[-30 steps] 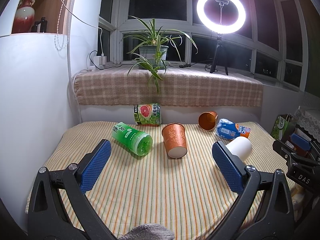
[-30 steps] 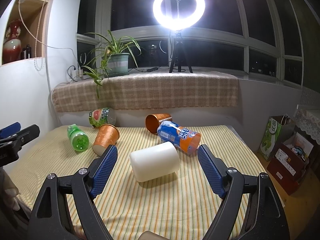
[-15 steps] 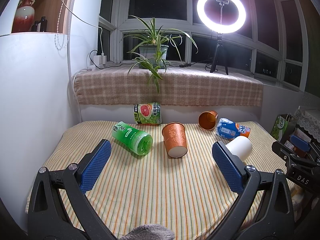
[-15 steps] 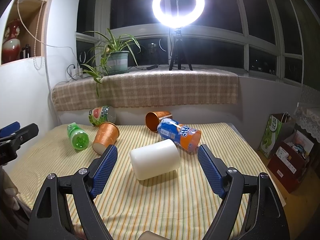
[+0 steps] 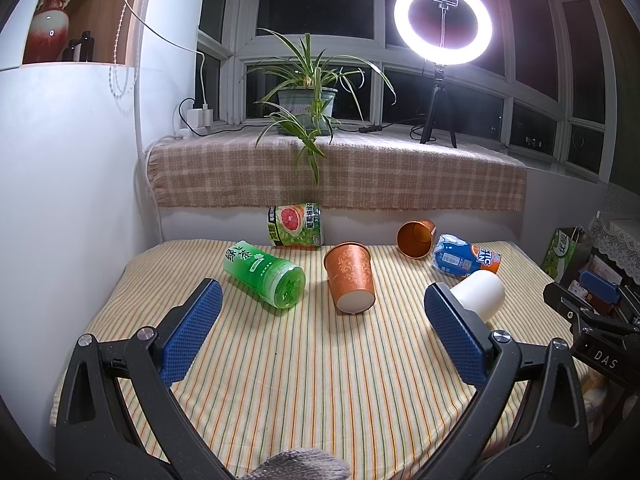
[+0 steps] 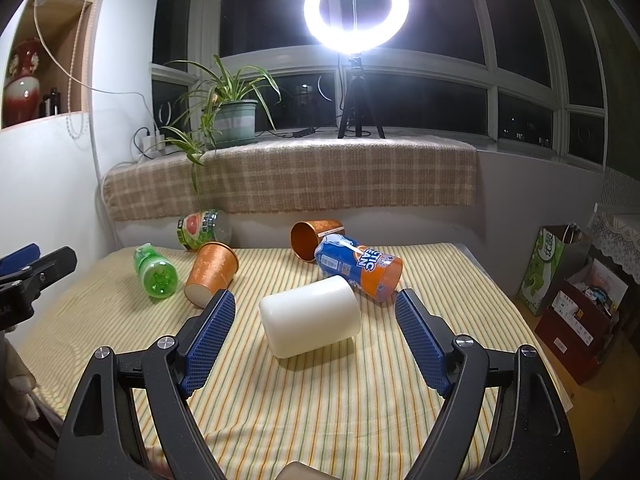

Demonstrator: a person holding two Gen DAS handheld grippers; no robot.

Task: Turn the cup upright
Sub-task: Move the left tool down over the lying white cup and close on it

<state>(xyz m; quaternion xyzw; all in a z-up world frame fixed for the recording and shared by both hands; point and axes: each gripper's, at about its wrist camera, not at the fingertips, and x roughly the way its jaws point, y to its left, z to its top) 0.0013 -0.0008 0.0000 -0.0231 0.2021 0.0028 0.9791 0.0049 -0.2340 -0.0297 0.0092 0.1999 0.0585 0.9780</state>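
Observation:
A white cup (image 6: 310, 322) lies on its side on the striped cloth, between the open jaws of my right gripper (image 6: 314, 340); the pads are apart from it. It also shows in the left wrist view (image 5: 480, 294), behind the right pad. An orange paper cup (image 5: 351, 277) lies on its side, base toward me, ahead of my open, empty left gripper (image 5: 320, 332); it also shows in the right wrist view (image 6: 211, 273). A second orange cup (image 5: 415, 237) lies on its side at the back, mouth toward me.
A green tea bottle (image 5: 264, 277), a grapefruit-label bottle (image 5: 295, 225) and a blue-orange bottle (image 6: 359, 267) lie on the cloth-covered table (image 5: 320, 380). A checked ledge with a plant (image 5: 310, 96) and ring light (image 5: 442, 24) stands behind. Bags (image 6: 560, 272) sit on the floor at right.
My right gripper has moved slightly closer to the white cup. The left view is nearly unchanged.

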